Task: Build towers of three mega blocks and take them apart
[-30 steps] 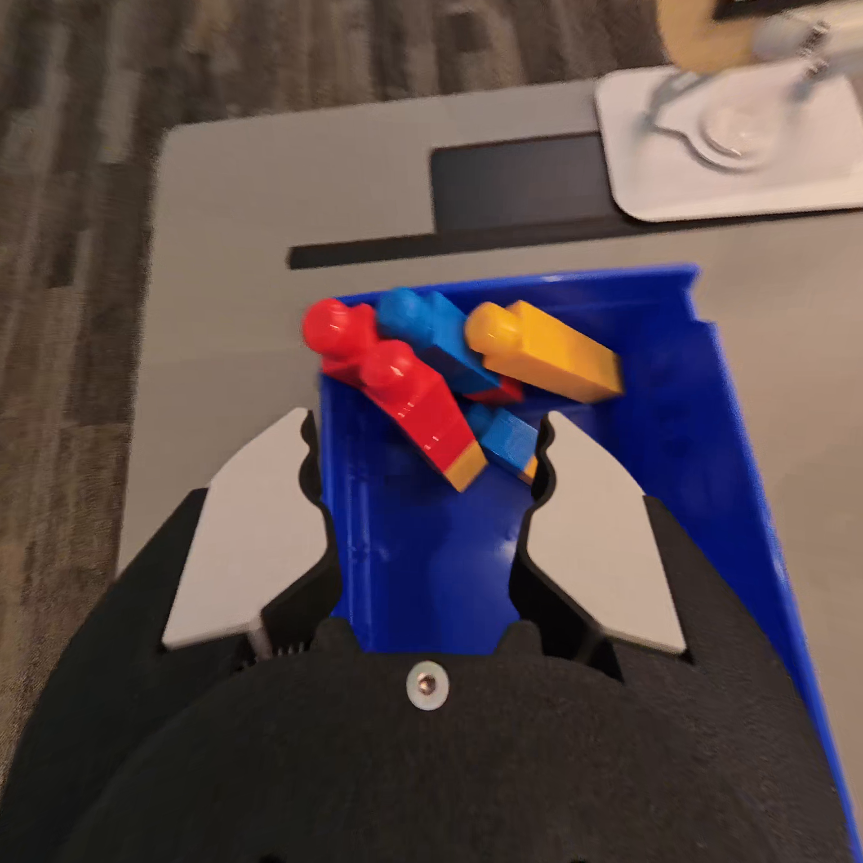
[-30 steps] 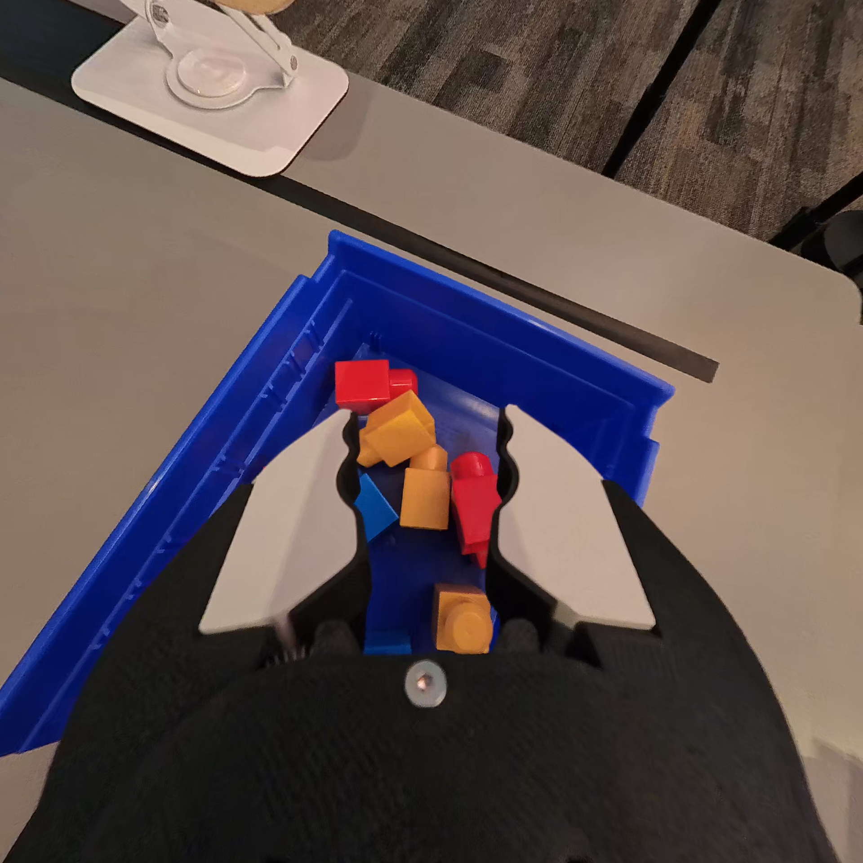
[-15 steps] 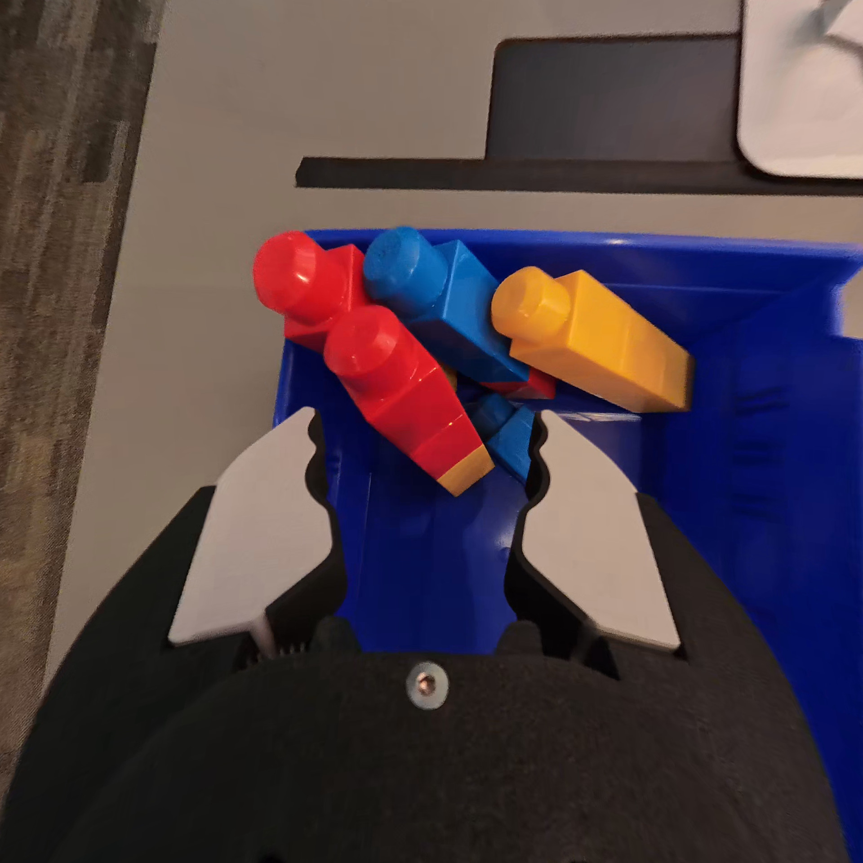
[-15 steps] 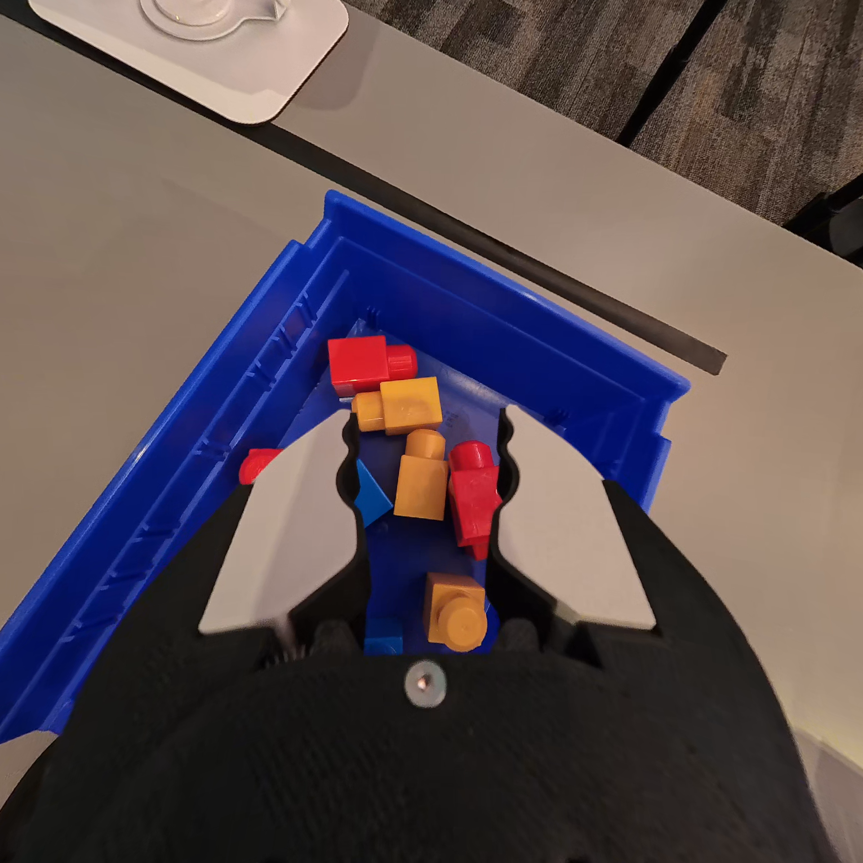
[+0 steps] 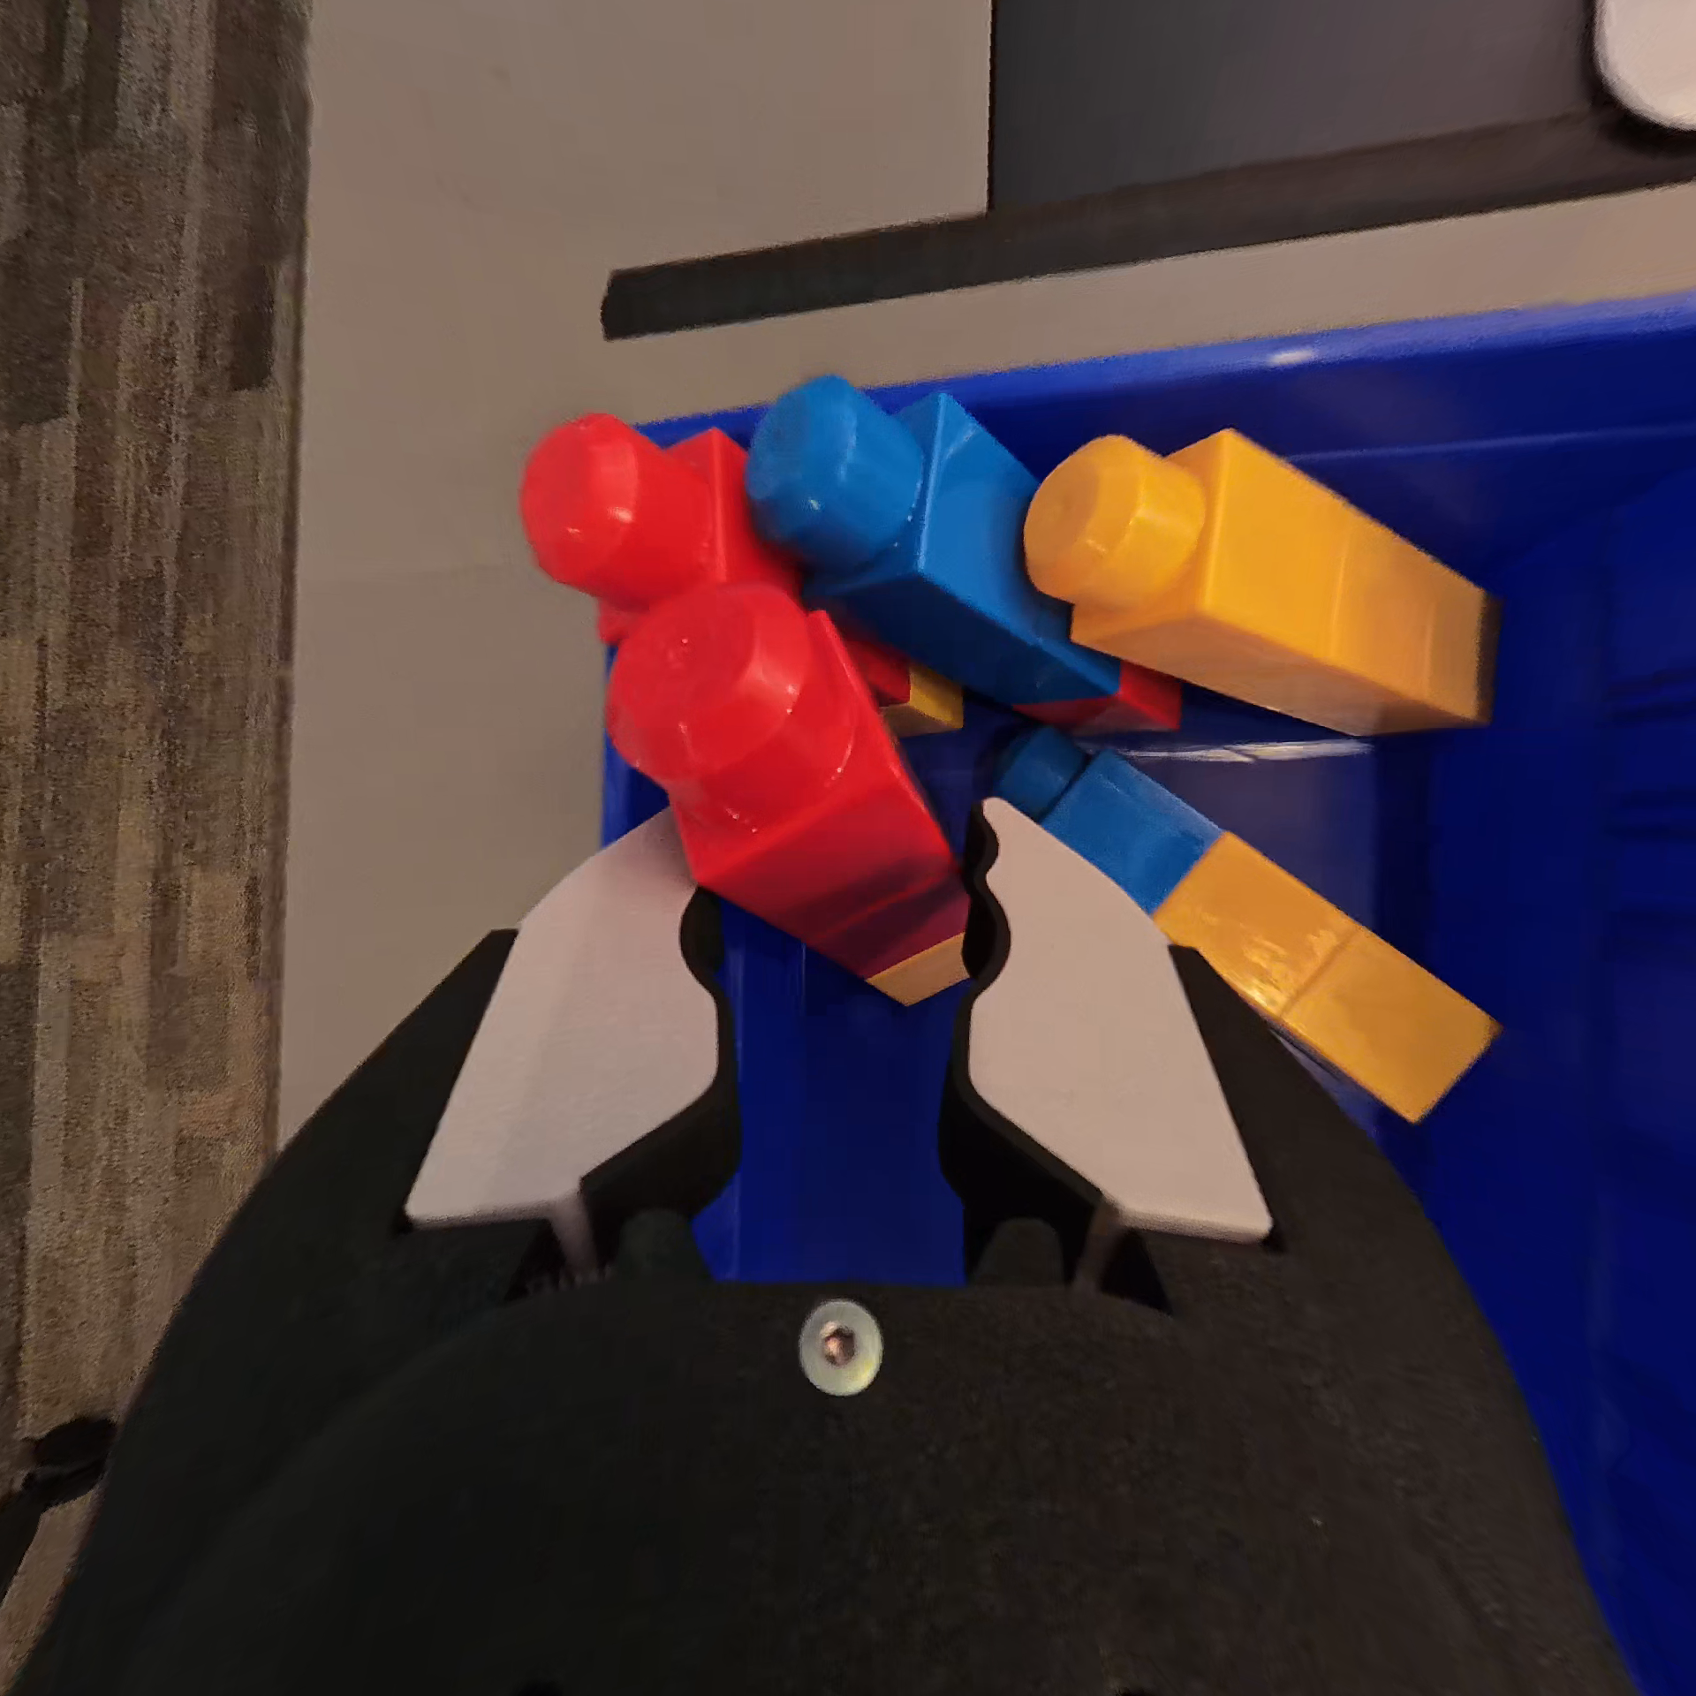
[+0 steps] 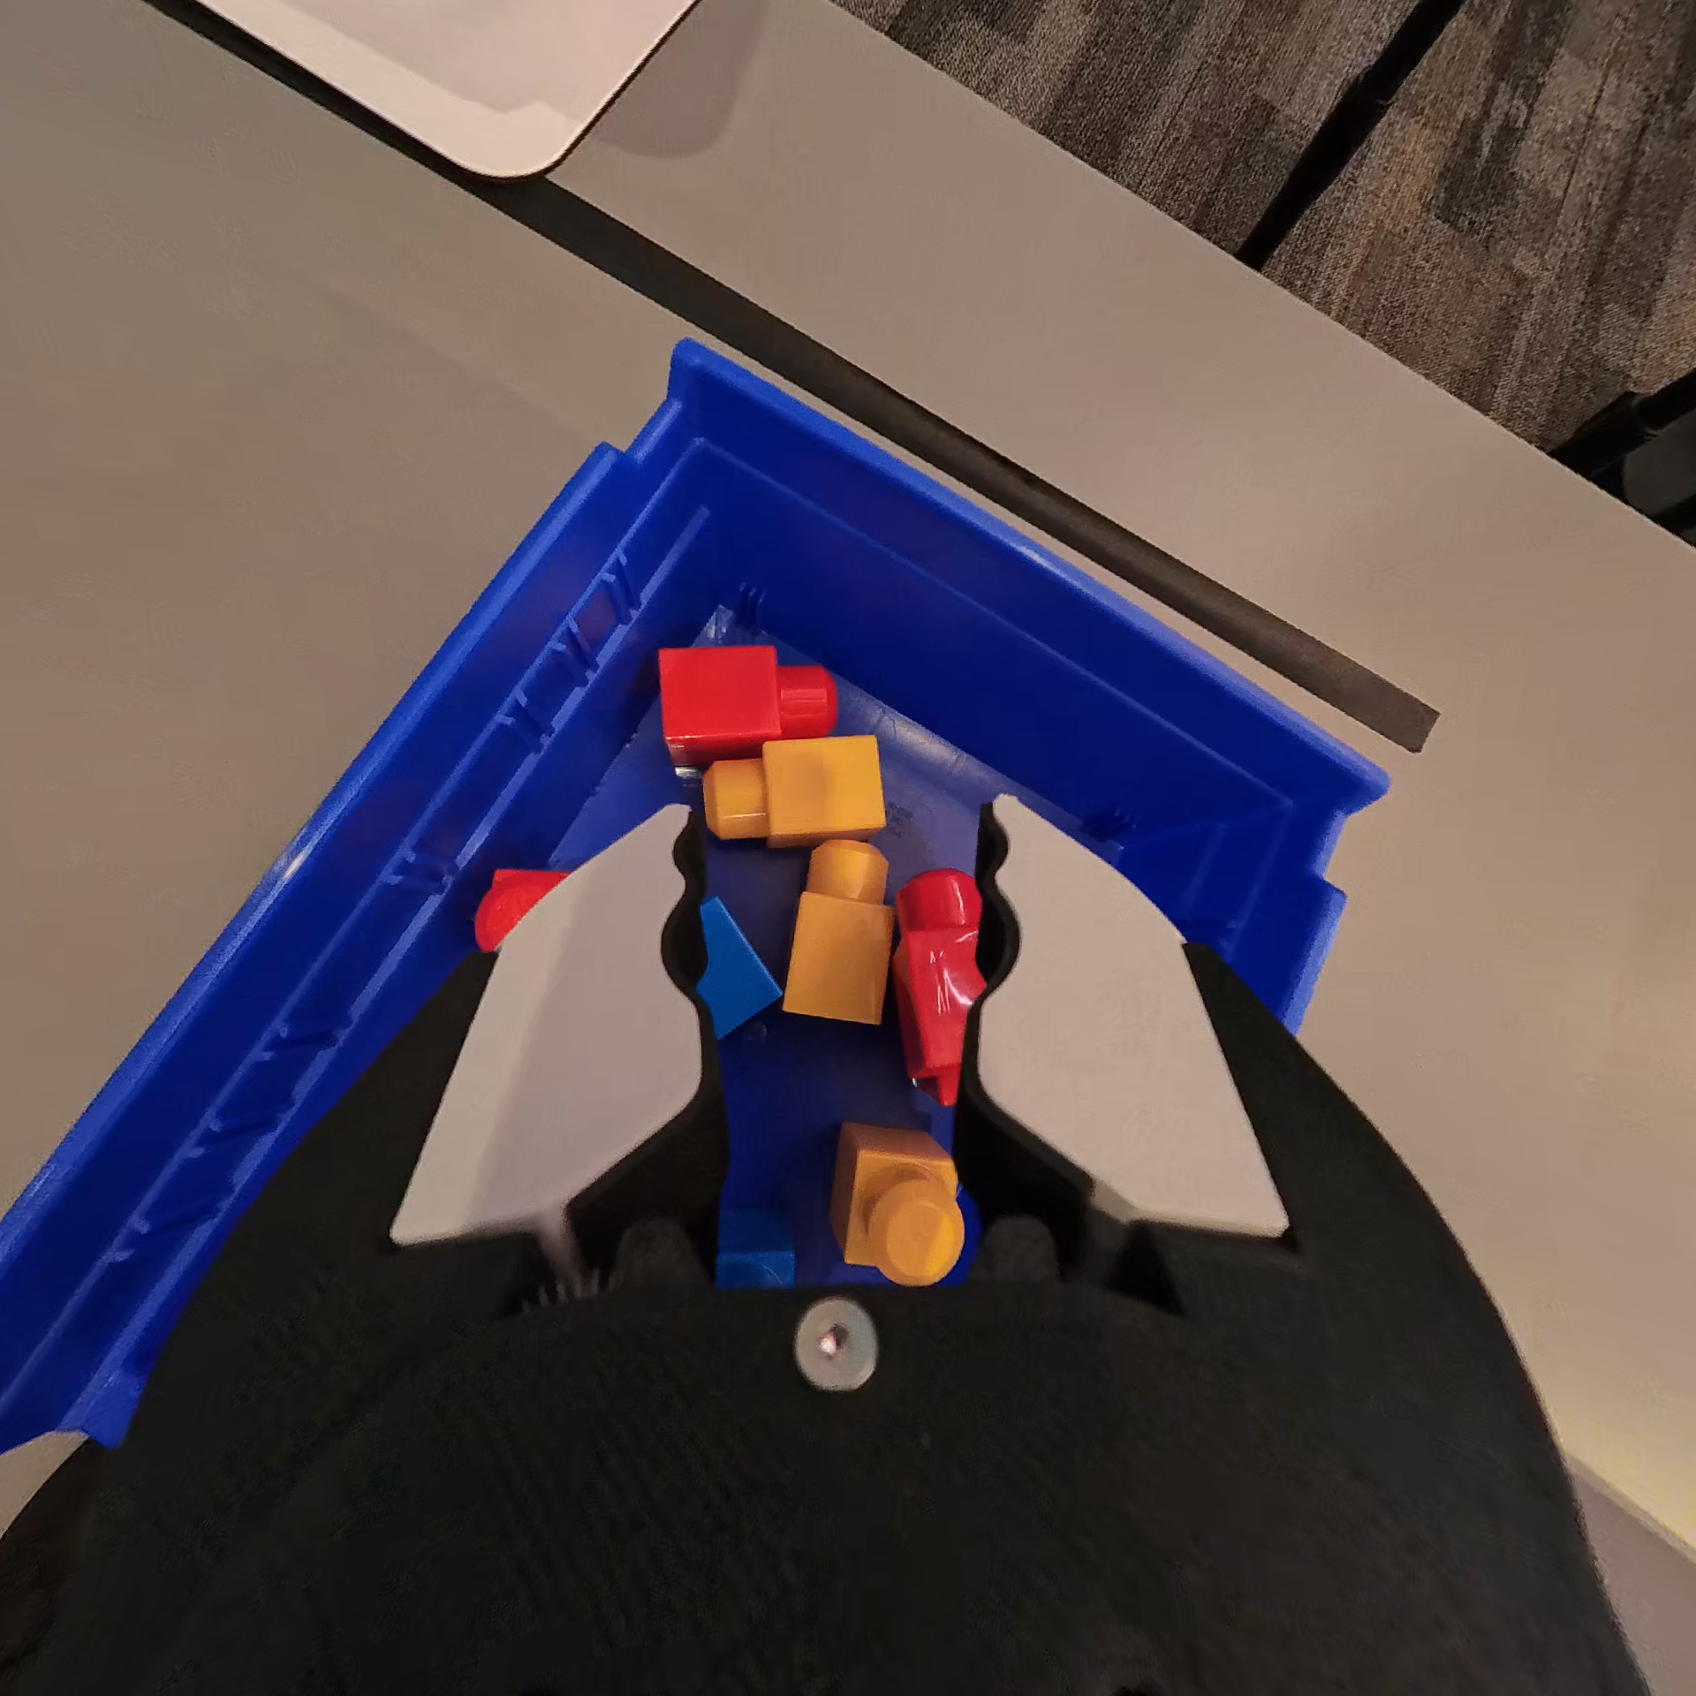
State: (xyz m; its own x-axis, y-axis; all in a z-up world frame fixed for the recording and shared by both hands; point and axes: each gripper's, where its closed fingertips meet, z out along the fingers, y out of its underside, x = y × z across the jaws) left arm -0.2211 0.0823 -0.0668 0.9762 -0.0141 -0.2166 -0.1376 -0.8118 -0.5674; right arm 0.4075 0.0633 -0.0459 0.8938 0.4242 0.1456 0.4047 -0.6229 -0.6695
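In the left wrist view, several stacked block towers lean in a corner of the blue bin (image 5: 1560, 826). My left gripper (image 5: 831, 826) has its pads closed against the sides of a red tower with a yellow base (image 5: 780, 762). Behind it lie another red-topped tower (image 5: 615, 514), a blue one (image 5: 918, 541) and an orange one (image 5: 1285, 587). A blue and orange tower (image 5: 1239, 927) lies to the right. In the right wrist view, my right gripper (image 6: 835, 812) hangs open above the bin (image 6: 1009, 624). Loose orange (image 6: 840, 945), red (image 6: 936, 973) and blue (image 6: 734, 973) blocks lie on the floor below it, not gripped.
More loose blocks lie in the bin: red (image 6: 725, 702), orange (image 6: 808, 789), and orange near my palm (image 6: 895, 1202). A black strip (image 6: 1101, 569) crosses the grey table behind the bin. A white base plate (image 6: 459, 73) sits far left. Carpet floor (image 5: 138, 642) lies past the table edge. The left gripper's tips are roughly 65 cm from the right gripper's.
My left gripper has moved in on the towers and its jaws have narrowed onto the red tower. My right gripper has come closer to the bin, still open by the same amount.
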